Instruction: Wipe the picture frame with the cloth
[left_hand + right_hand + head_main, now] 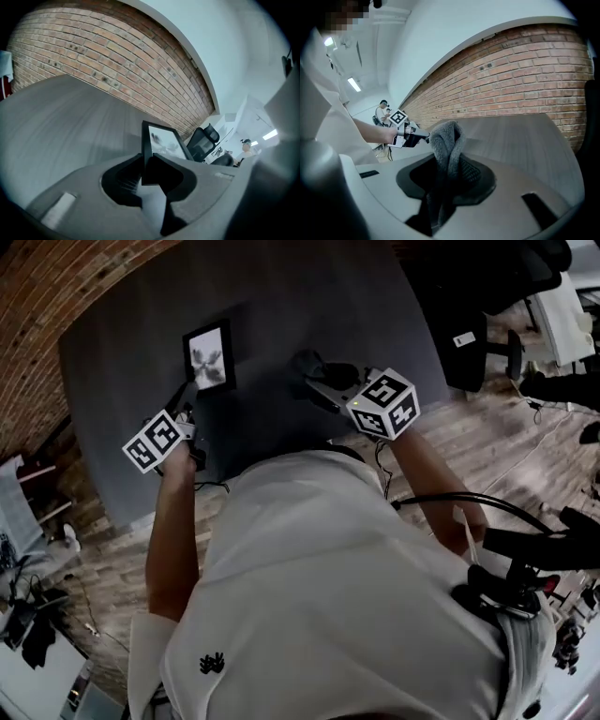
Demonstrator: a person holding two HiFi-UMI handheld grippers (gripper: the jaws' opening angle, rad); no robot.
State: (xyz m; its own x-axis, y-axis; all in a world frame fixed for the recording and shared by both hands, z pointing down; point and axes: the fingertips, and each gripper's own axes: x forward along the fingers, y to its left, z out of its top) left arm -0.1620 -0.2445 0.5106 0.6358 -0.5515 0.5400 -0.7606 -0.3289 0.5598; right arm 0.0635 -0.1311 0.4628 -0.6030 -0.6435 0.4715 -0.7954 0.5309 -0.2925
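Observation:
A small black picture frame (208, 356) with a pale print stands on the grey table (309, 296). My left gripper (185, 397) is shut on the frame's near left edge. In the left gripper view the frame (163, 142) rises upright from between the jaws (146, 165). To its right, my right gripper (317, 382) is shut on a dark grey fluffy cloth (312, 365). In the right gripper view the cloth (446, 139) stands bunched up out of the jaws. The cloth is apart from the frame, to its right.
A red brick wall (117, 61) runs behind the table. An office chair (202, 139) and a distant person are beyond the frame. Black chairs and cables (487, 324) sit on the wood floor at the right. My left gripper (407, 136) shows in the right gripper view.

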